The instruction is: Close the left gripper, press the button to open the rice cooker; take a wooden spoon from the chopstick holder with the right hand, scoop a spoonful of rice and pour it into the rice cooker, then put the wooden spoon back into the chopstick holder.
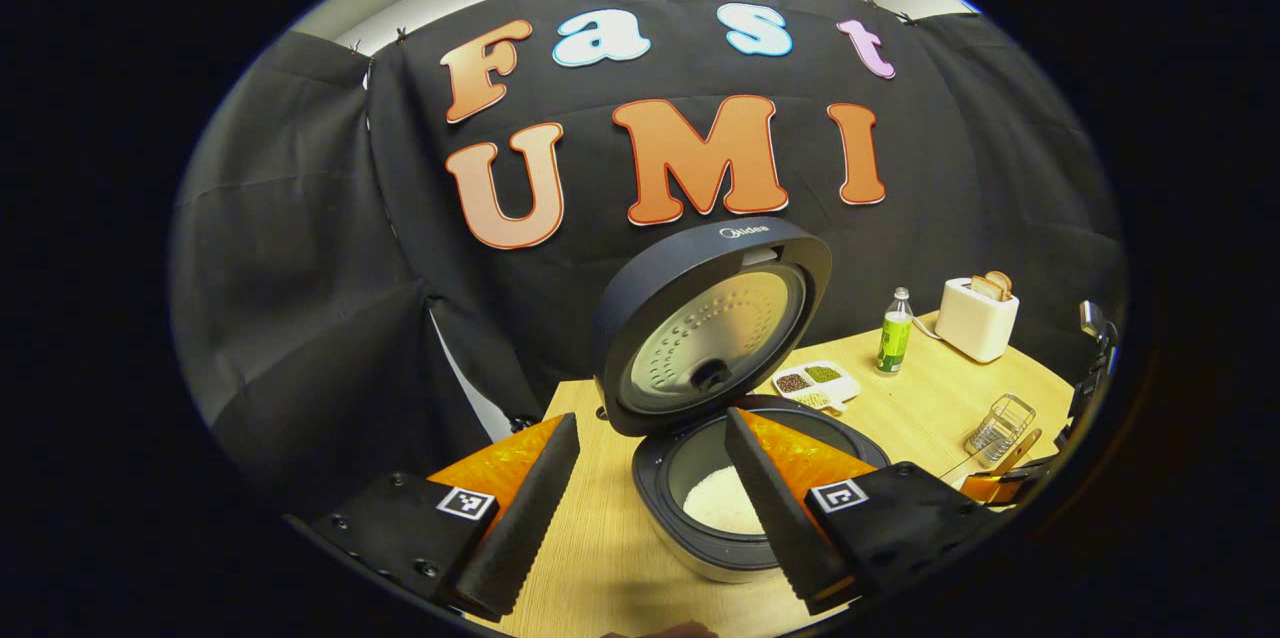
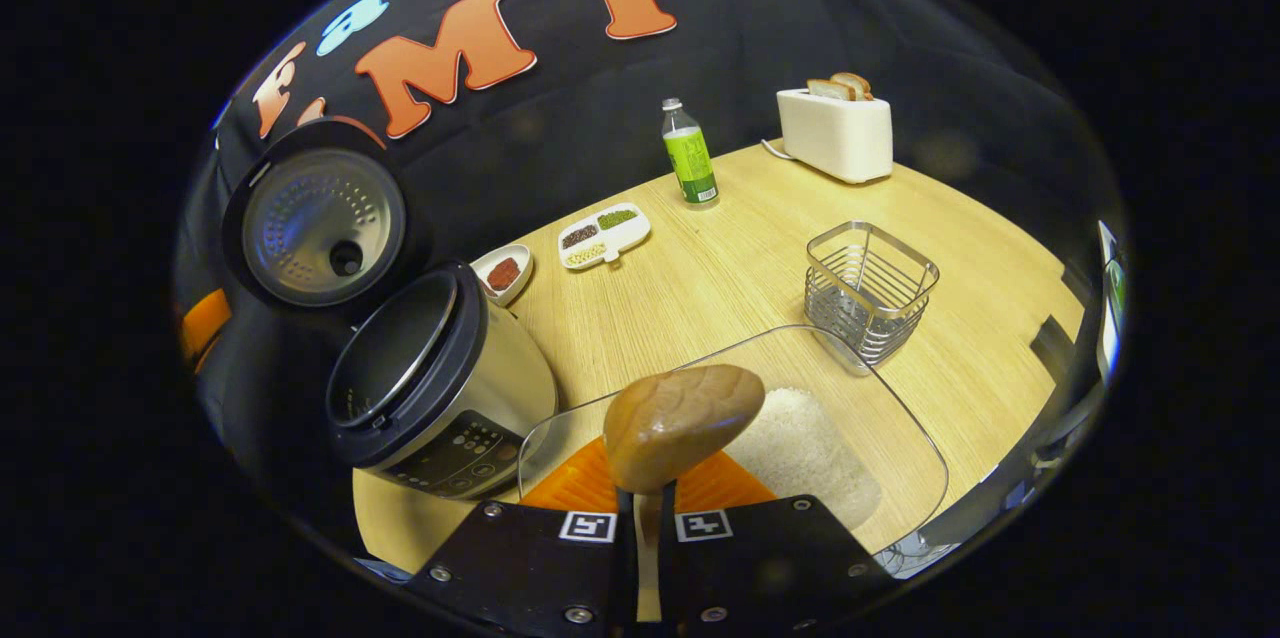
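Two trays of grains (image 2: 604,236) lie behind the open rice cooker (image 2: 440,388).

Light falls from above my grippers, bright and even on the table (image 2: 720,278), while the cloth wall (image 1: 300,248) ahead stays dark and dull. In the left gripper view the raised lid (image 1: 705,333) gleams softly on its metal inner face. In the right gripper view the clear tray (image 2: 900,418) catches thin highlights along its rim, and the basket (image 2: 868,290) throws a faint shadow. The spoon (image 2: 682,424), close before my right gripper, looks slightly soft. Both views bulge, bending the table's edge and dimming toward the margins.
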`<control>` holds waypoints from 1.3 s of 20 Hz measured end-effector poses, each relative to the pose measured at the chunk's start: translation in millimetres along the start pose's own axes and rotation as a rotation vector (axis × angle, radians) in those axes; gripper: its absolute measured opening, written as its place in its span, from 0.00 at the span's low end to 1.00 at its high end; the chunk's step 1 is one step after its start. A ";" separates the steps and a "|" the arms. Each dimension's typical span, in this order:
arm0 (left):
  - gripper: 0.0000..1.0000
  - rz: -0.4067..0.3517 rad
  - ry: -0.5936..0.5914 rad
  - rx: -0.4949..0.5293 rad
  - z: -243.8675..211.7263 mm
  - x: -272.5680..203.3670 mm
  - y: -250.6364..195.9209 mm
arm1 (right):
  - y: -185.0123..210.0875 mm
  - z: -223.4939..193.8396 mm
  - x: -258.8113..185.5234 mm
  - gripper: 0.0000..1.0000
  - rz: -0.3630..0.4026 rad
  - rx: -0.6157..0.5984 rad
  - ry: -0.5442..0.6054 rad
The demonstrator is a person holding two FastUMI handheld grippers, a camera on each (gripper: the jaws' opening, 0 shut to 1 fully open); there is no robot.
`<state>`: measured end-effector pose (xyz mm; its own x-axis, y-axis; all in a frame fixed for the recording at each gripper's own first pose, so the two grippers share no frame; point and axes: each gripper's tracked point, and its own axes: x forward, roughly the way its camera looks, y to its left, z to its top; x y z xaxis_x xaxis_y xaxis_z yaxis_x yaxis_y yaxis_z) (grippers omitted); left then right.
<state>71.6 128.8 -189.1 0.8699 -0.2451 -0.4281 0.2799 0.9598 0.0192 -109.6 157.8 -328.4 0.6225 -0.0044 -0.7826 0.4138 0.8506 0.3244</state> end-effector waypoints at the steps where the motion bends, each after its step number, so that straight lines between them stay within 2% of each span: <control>1: 0.99 0.002 0.000 -0.005 -0.5 0.4 1.2 | -1.2 0.7 2.3 0.08 0.016 0.029 0.012; 2: 0.90 0.002 0.003 -0.011 -1.4 -0.1 2.0 | -2.7 1.0 4.1 0.07 0.030 0.054 0.026; 3: 0.90 0.003 0.005 -0.017 -2.6 0.0 2.3 | -3.6 1.1 5.6 0.08 0.048 0.084 0.037; 4: 0.99 0.004 0.008 -0.022 -5.0 -0.6 2.3 | -4.6 1.1 7.2 0.08 0.065 0.109 0.049; 6: 0.99 0.006 0.013 -0.024 -6.0 -0.8 3.6 | -6.3 0.7 9.5 0.07 0.094 0.152 0.069; 7: 0.90 0.007 0.012 -0.022 -4.6 -1.0 4.3 | -6.7 0.6 9.2 0.08 0.108 0.170 0.074; 8: 0.91 0.011 0.011 -0.016 -4.4 -2.5 4.7 | -6.8 1.0 10.5 0.08 0.120 0.183 0.081; 9: 0.99 0.013 0.010 -0.013 -3.4 -3.0 5.5 | -6.0 0.0 9.9 0.07 0.137 0.203 0.089; 11: 0.99 0.018 0.009 -0.012 -3.3 -3.4 4.4 | -3.6 -1.0 9.5 0.07 0.179 0.253 0.111; 12: 0.90 0.021 0.009 -0.012 -3.1 -4.1 4.3 | -2.8 -2.8 9.5 0.07 0.198 0.281 0.121; 13: 0.99 0.025 0.008 -0.012 -1.4 -3.8 3.6 | -1.3 -3.2 9.2 0.07 0.223 0.315 0.132; 16: 0.99 0.041 0.009 -0.010 0.8 -4.7 -2.4 | -2.6 -7.8 10.4 0.07 0.263 0.371 0.173; 17: 0.90 0.046 0.010 -0.012 3.0 -5.1 -5.0 | -3.3 -8.8 10.7 0.08 0.284 0.385 0.189; 18: 0.99 0.051 0.010 -0.013 3.9 -7.6 -8.3 | -5.5 -7.3 9.5 0.07 0.294 0.404 0.192; 23: 1.00 0.085 0.006 -0.014 13.9 -14.4 -17.2 | -16.1 10.8 1.6 0.07 0.378 0.483 0.209; 24: 0.91 0.093 0.005 -0.015 15.3 -14.7 -18.4 | -20.1 14.5 -0.4 0.07 0.391 0.491 0.215; 26: 0.97 0.107 0.004 -0.024 16.8 -17.5 -22.9 | -26.2 23.1 -3.5 0.07 0.424 0.505 0.229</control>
<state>56.8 108.8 -166.9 0.8925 -0.1407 -0.4286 0.1761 0.9834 0.0437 -107.3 123.4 -321.9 0.6657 0.4324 -0.6082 0.4591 0.4052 0.7906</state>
